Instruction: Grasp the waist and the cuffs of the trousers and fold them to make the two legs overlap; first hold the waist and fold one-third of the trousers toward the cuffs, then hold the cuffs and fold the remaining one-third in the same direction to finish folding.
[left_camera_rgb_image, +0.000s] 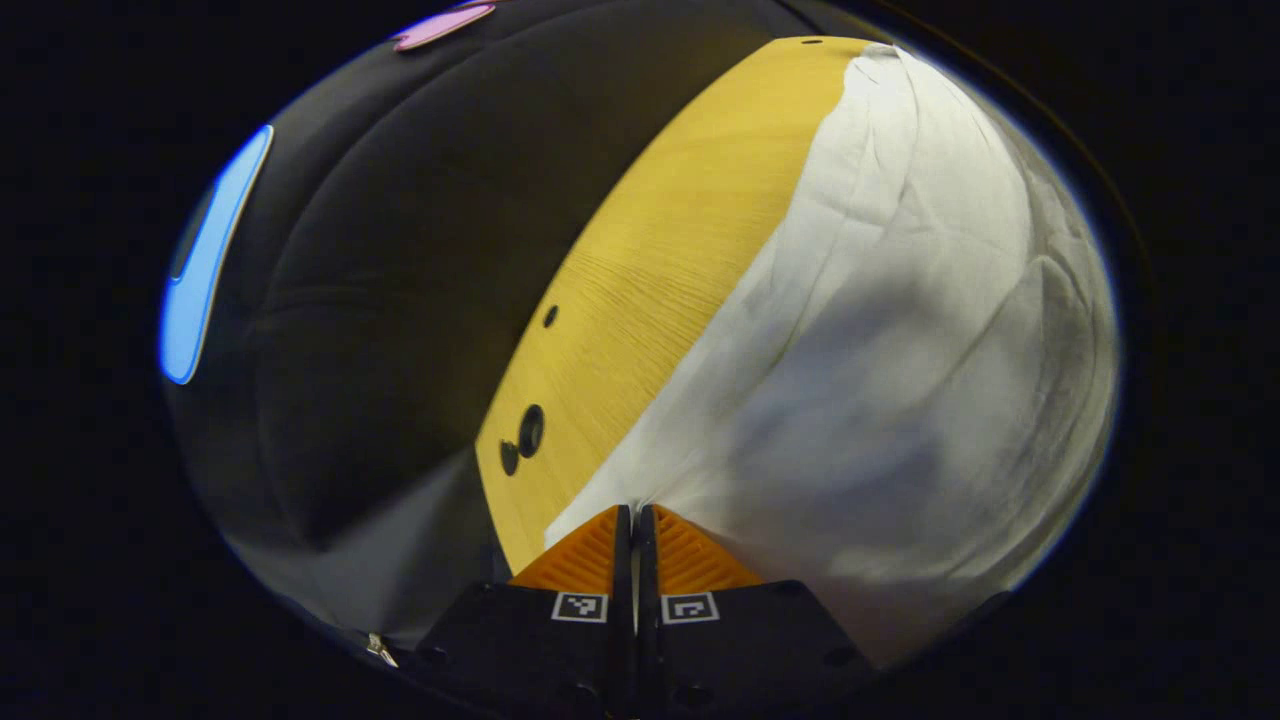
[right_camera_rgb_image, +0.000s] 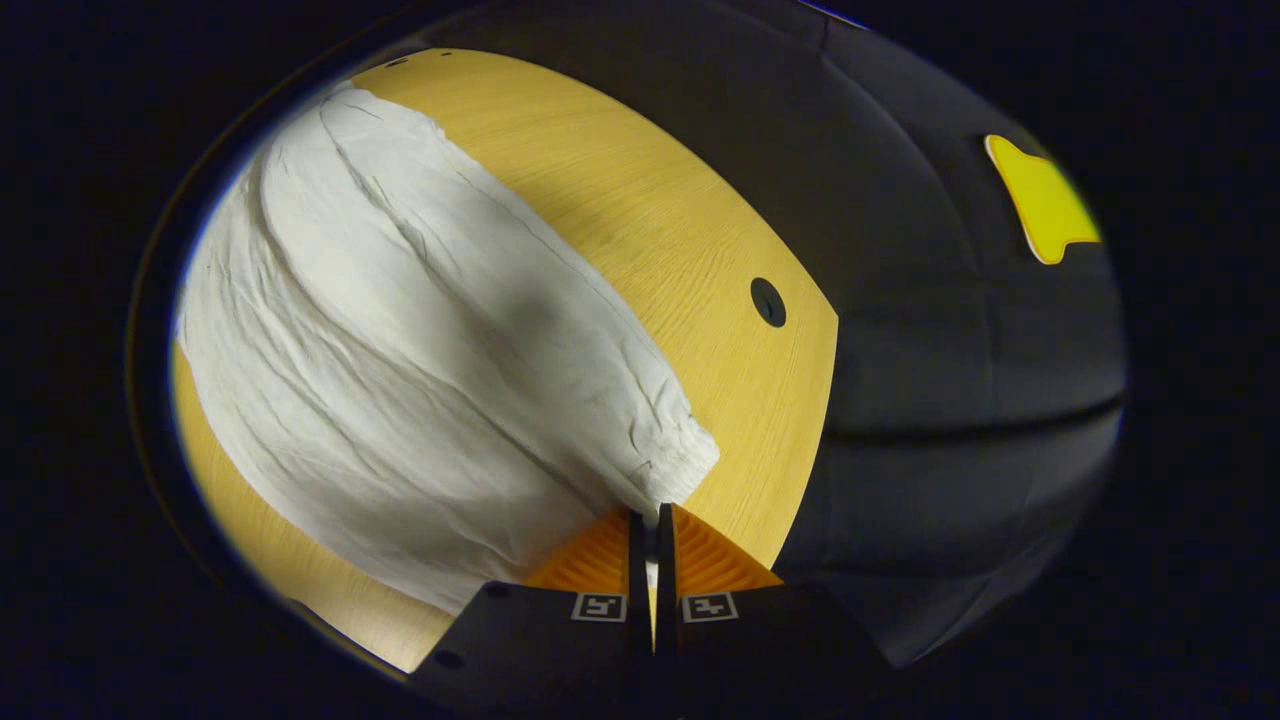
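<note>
White trousers (right_camera_rgb_image: 400, 330) lie on a wooden table (right_camera_rgb_image: 690, 220), both the left gripper (left_camera_rgb_image: 634, 520) and right gripper (right_camera_rgb_image: 651, 522) pinching cloth edges; either thin grip could slip, spoiling the fold.

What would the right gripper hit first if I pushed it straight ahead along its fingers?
Most likely the white trousers: the right gripper is closed on cloth beside the gathered cuff, with more fabric directly ahead. Beyond lies the wooden table; depth is uncertain.
</note>
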